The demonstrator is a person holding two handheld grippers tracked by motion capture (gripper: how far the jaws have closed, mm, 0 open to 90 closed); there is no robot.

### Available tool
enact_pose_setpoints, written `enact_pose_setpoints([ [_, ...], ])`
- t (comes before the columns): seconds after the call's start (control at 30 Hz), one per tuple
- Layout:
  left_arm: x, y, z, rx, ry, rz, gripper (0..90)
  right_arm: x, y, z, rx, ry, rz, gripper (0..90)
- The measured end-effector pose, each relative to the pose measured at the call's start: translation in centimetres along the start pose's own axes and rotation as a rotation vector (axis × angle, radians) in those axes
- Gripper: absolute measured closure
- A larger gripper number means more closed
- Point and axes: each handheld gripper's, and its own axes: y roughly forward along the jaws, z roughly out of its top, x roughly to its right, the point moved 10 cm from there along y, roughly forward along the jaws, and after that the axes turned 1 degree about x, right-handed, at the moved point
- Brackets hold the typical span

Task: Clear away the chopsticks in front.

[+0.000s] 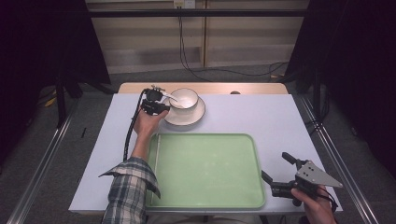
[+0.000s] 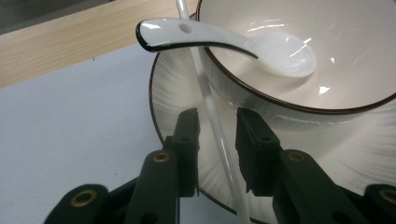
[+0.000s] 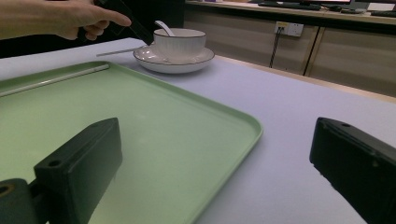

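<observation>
A white bowl [image 1: 185,98] stands on a white plate [image 1: 194,116] at the far middle of the table. A white spoon [image 2: 243,42] rests in the bowl, its handle poking over the rim. Across the plate's rim lies a white chopstick [image 2: 218,135]. My left gripper [image 2: 218,116] is open, and its jaws straddle that chopstick with gaps on both sides. A second white chopstick [image 3: 56,77] lies inside the green tray [image 1: 233,186] along its left edge. My right gripper [image 1: 275,166] is wide open and holds nothing, just off the tray's near right corner.
The green tray [image 3: 224,116] takes up the near middle of the pale table [image 1: 261,112]. A wooden strip [image 2: 70,42] runs along the table's far edge behind the plate. A plaid-sleeved forearm [image 1: 135,163] reaches along the tray's left side.
</observation>
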Motion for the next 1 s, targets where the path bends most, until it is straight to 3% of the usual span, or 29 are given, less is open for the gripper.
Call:
enact_pose_setpoints([
  [0.13, -0.4, 0.4, -0.2, -0.011, -0.008, 0.003, 70.1, 0.0, 0.0, 0.0, 0.002, -0.007, 0.001, 2.0],
  [0.3, -0.6, 0.9, -0.7, -0.067, 0.003, 0.007, 70.1, 0.0, 0.0, 0.0, -0.003, -0.004, 0.001, 2.0],
  [0.4, -0.7, 1.1, -0.5, -0.052, -0.006, 0.019, 71.2, 0.0, 0.0, 0.0, -0.001, -0.006, -0.003, 2.2],
  [0.57, -0.9, 1.5, -0.4, -0.072, -0.009, 0.039, 73.4, 0.1, 0.0, 0.0, 0.0, -0.009, -0.005, 2.2],
  [0.6, -0.8, 1.6, -0.4, -0.075, -0.017, 0.023, 74.1, 0.1, 0.0, 0.0, -0.003, -0.007, -0.006, 2.2],
  [0.8, -0.7, 2.2, -0.7, -0.097, -0.028, 0.028, 78.1, 0.0, 0.0, 0.0, 0.0, -0.017, -0.008, 2.2],
  [1.0, -0.9, 2.2, -0.6, -0.091, -0.042, 0.06, 82.4, 0.0, -0.1, 0.0, -0.002, -0.021, -0.001, 2.2],
])
